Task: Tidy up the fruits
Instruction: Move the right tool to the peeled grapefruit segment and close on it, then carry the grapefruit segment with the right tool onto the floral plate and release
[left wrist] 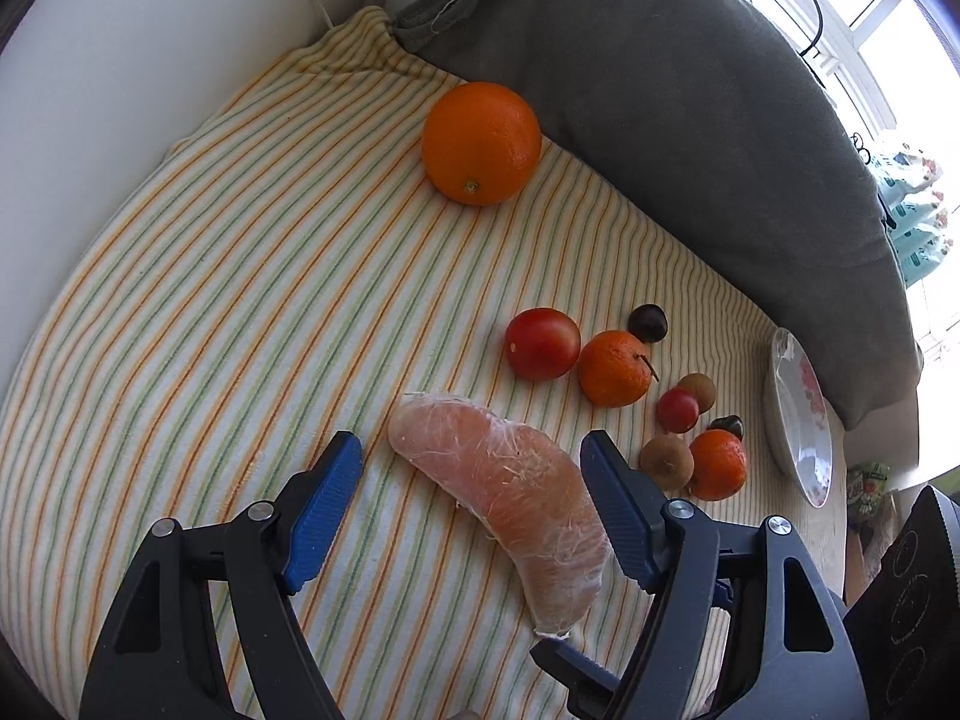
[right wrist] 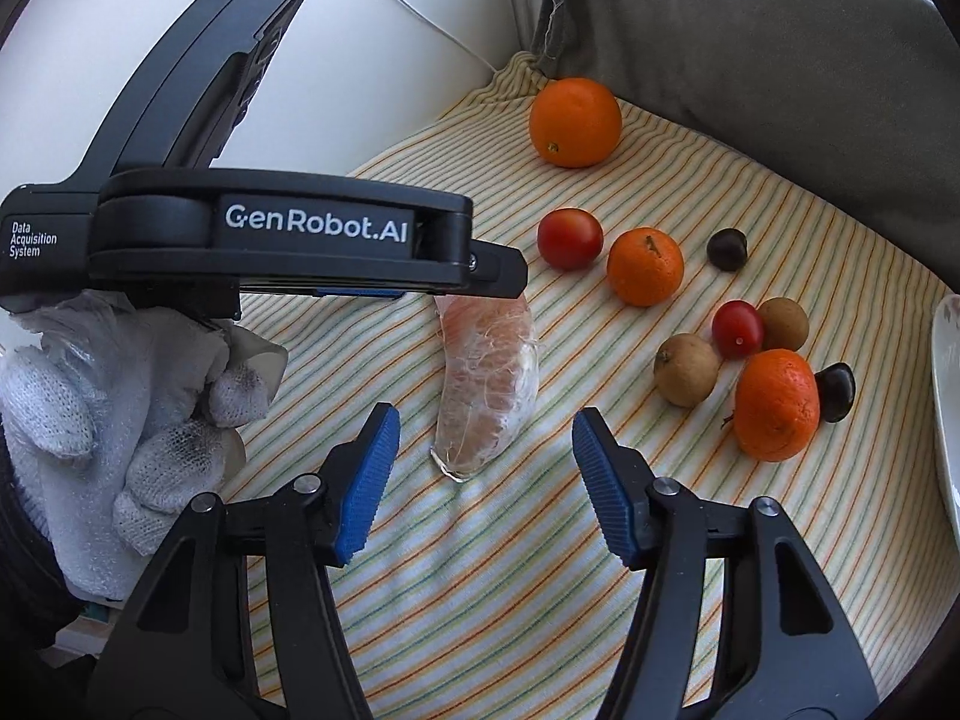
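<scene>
While I hold both claws over the striped cloth, the grey cushion backs it along the far edge and a white plate leans at the right. My left gripper stands partly open around the peeled pomelo segment: its right pad sits against or just beside the segment, I cannot tell which, and the left pad is clear of it. My right gripper is also partly open, empty, with the near end of that segment just ahead between its fingertips, not touched. A gloved hand carries the left tool. Next in size comes the big orange near the cushion, then 2 mandarins, the larger tomato, 2 brown longans, a small tomato and 2 dark chestnuts, clustered beside the plate.
</scene>
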The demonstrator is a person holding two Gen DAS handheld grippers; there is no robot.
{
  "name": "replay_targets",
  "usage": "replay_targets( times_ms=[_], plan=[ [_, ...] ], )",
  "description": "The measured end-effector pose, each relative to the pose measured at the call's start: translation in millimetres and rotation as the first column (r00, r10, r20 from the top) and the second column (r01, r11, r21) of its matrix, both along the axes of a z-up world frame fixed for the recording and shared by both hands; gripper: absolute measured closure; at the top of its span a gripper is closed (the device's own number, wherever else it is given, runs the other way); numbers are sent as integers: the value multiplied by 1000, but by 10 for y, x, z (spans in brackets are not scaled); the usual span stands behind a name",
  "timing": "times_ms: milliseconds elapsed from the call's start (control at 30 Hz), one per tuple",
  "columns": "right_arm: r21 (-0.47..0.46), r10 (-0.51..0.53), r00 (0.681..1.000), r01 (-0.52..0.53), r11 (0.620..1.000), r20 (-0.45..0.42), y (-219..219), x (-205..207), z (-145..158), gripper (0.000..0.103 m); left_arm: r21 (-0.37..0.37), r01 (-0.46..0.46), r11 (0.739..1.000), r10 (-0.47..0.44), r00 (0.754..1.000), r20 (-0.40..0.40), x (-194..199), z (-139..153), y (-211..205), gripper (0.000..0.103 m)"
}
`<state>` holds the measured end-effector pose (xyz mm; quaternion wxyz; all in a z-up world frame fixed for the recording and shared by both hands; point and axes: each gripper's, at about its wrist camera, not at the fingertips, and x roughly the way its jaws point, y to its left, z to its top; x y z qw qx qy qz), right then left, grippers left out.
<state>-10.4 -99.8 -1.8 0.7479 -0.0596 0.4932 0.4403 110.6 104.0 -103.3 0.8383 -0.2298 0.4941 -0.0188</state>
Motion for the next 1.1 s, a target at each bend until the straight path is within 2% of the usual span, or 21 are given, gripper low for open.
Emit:
replay_targets(
  times_ms=[167,333,433,600,1100],
  plan=[
    [-5,-19,1000,18,1000,-19,49,48,-60,47,6,-18,1000,18,1000,-7,22,-24,-16,30],
    [-19,-25,999,25,1000,-24,136,114,-122,51,28,-15,999,15,1000,-1,34,-10,-82,40],
    [-33,-22,1000,22,999,-11,167,87,-118,56,47,-27,999,27,1000,6,27,0,-117,41],
    [-32,-7,1000,7,999,-4,192,59,-119,66,25,-39,999,38,999,15,8,-8,-80,43],
    [-4,-8,999,8,1000,33,95,-40,-44,68,-1,-56,998,56,997,60,-162,112,-17,46]
  ],
)
